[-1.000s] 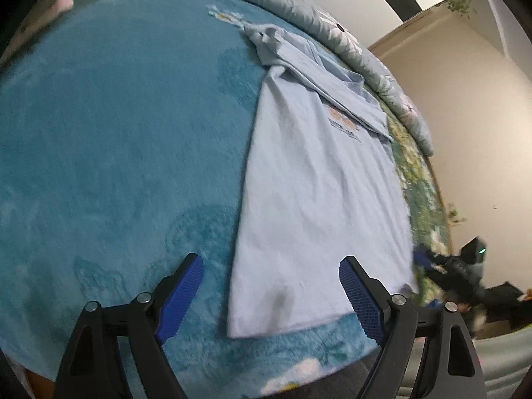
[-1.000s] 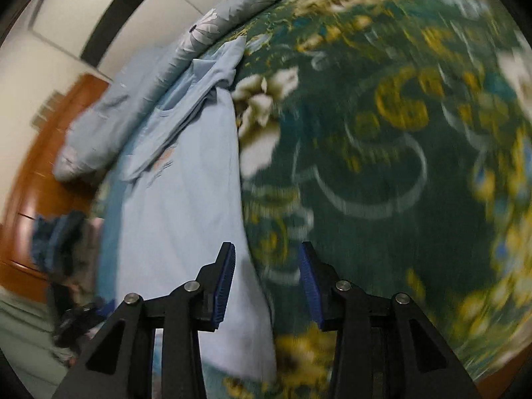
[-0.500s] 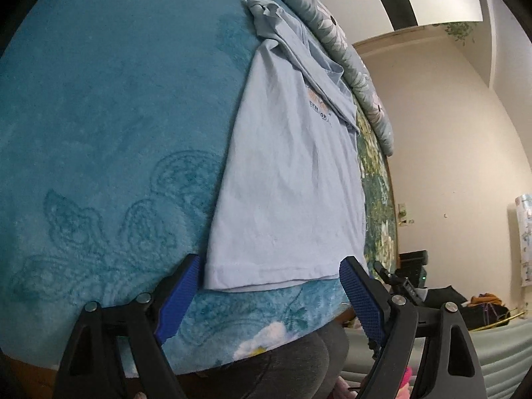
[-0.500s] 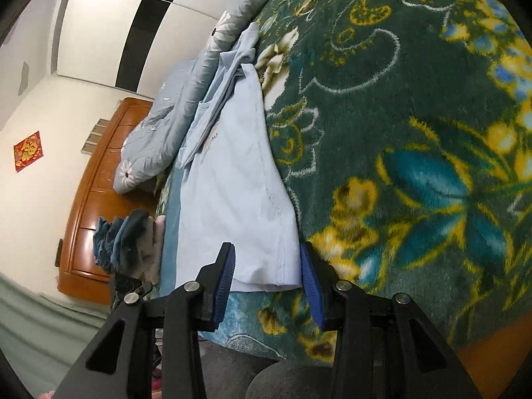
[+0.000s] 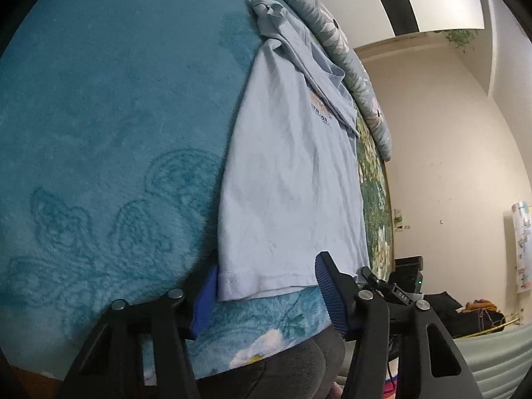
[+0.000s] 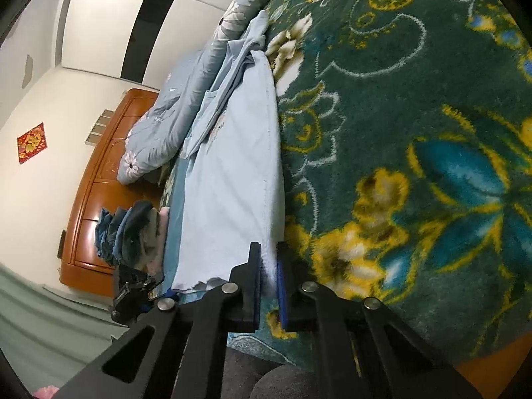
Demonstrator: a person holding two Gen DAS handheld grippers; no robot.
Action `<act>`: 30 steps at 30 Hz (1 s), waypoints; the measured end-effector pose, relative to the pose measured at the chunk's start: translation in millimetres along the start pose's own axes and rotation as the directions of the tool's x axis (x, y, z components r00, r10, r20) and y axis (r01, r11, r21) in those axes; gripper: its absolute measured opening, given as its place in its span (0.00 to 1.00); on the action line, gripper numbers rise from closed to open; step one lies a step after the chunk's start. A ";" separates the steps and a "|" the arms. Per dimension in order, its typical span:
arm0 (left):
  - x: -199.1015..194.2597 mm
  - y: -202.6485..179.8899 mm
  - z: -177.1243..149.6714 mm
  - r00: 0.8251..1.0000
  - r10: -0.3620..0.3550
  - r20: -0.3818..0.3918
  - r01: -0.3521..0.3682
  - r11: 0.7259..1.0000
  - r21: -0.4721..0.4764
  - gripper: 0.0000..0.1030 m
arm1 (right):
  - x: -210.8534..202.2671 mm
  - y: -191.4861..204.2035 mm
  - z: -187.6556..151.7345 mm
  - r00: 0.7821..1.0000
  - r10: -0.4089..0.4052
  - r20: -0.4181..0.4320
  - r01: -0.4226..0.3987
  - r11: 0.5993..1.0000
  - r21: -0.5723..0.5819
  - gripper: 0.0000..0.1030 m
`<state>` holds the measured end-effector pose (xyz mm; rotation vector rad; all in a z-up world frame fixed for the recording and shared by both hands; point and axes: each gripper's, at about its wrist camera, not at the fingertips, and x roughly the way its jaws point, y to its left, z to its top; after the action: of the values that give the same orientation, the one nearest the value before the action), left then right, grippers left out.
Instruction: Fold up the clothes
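I am working at the hem end of the light blue T-shirt (image 5: 292,179), which is lying flat on the teal floral blanket (image 5: 99,133) with its long axis running away from me toward twelve o'clock, collar at the far end by the grey quilt (image 5: 352,76). My right gripper (image 6: 268,286) is clenched on the hem corner at the shirt's right edge. My left gripper (image 5: 266,294) is closing, its pads straddling the hem near the left corner but not yet pressing the cloth. Both hands are sitting equally near the hem, so I am judging the next fold will carry it toward the collar.
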<state>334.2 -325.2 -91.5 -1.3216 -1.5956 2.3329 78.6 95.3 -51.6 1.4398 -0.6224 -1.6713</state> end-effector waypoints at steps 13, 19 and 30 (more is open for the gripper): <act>-21.6 24.4 10.4 0.972 -0.222 0.073 0.226 0.972 -0.056 0.06 | -21.3 -3.0 7.8 0.975 0.211 0.069 -0.214 0.976 0.031 0.04; -30.9 -4.6 48.9 0.951 -0.283 0.121 0.282 0.959 0.032 0.06 | -24.1 16.3 43.6 0.923 0.363 0.128 -0.367 0.930 0.009 0.04; -27.4 -67.9 174.3 0.941 -0.241 0.239 0.208 0.966 0.155 0.04 | 9.1 79.4 156.4 0.920 0.358 0.160 -0.347 0.933 -0.097 0.04</act>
<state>211.1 -436.8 -1.3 -0.7913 -1.5303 2.4892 -51.3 22.7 41.7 1.0638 -0.8610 -1.5218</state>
